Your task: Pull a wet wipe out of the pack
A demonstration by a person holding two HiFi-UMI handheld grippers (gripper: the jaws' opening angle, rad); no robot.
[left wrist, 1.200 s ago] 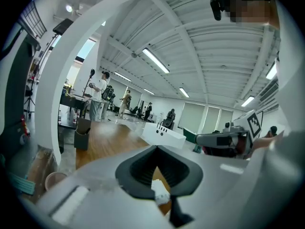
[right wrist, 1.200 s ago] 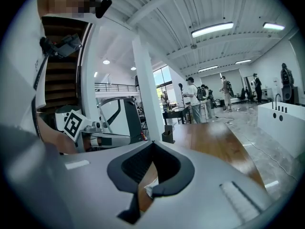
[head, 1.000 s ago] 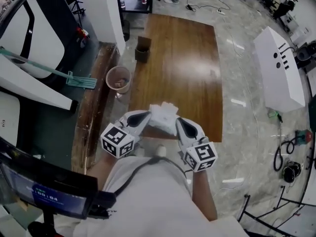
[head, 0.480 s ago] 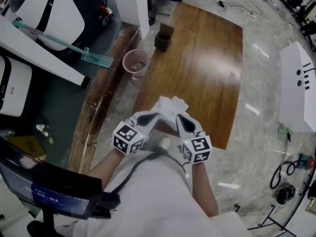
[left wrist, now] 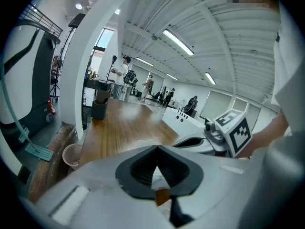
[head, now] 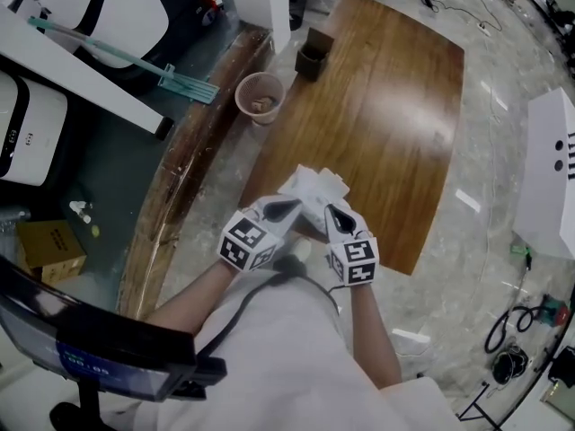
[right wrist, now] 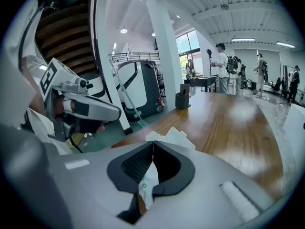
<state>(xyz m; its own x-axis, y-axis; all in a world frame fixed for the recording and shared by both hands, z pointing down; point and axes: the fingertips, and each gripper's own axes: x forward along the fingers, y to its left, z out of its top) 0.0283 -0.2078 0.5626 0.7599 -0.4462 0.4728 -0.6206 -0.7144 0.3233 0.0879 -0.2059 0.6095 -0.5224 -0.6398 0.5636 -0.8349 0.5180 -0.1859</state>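
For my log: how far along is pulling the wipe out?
Done: left gripper and right gripper are each shut on the white bundle. In hand: it is held above the table's near end. To do: nothing yet shows pulled clear of it.

No legible text or number anywhere, only unreadable blurred greenish digits on the dark screen (head: 108,362)

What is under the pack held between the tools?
The table shows around the pack; the spot directly beneath is covered by it, the left tool and right tool.
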